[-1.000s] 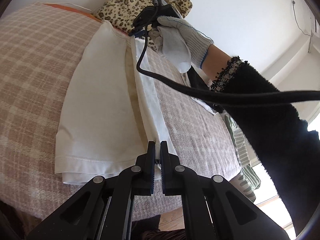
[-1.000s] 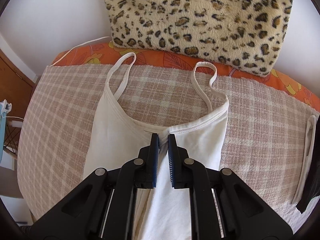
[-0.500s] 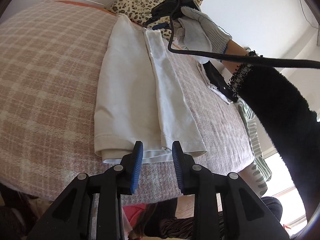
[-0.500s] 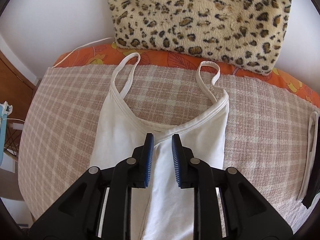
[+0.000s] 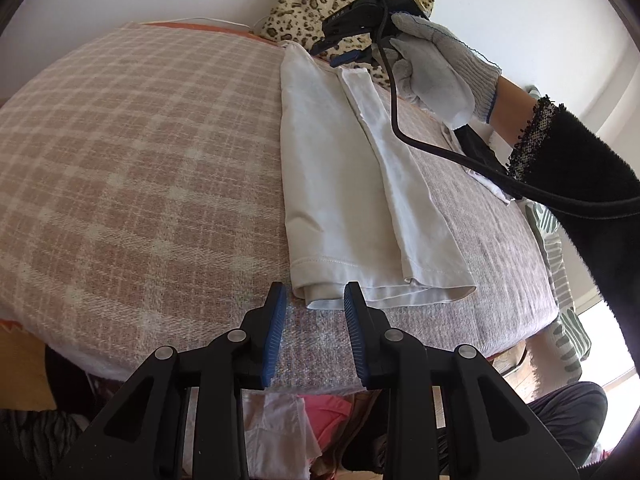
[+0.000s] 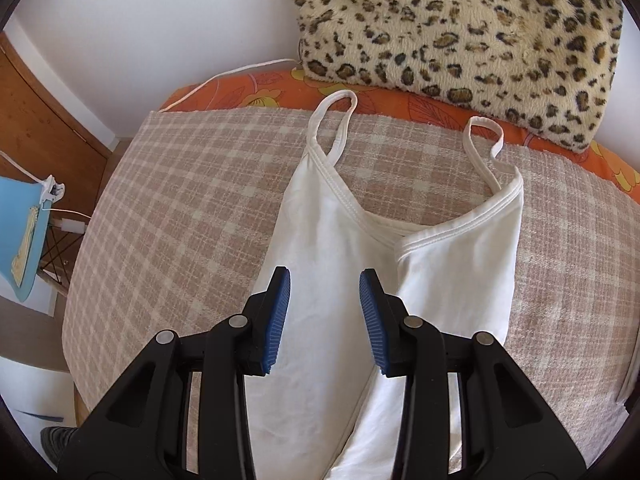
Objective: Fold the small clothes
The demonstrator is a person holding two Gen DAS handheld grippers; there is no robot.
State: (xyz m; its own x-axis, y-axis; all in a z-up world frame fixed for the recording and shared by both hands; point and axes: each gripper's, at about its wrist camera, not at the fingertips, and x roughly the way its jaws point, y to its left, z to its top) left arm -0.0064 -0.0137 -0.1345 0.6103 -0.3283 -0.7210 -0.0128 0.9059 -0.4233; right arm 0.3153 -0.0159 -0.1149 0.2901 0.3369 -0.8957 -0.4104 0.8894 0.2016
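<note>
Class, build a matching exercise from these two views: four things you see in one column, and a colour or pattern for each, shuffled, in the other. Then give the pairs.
Things:
1. camisole
2. cushion
3. blanket
4. gripper pads

Looks:
A. blue
B. leopard print
C. white
D. pink-beige check

Pairs: 1-C, 2-B, 3-D, 4-A

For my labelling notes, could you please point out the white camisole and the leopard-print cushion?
white camisole (image 6: pixel 332 240): right wrist view, upper body panel.
leopard-print cushion (image 6: pixel 460 32): right wrist view, middle of its front.

plaid blanket (image 6: pixel 192 208), leopard-print pillow (image 6: pixel 460 28) (against the wall), blue chair (image 6: pixel 20 236)
</note>
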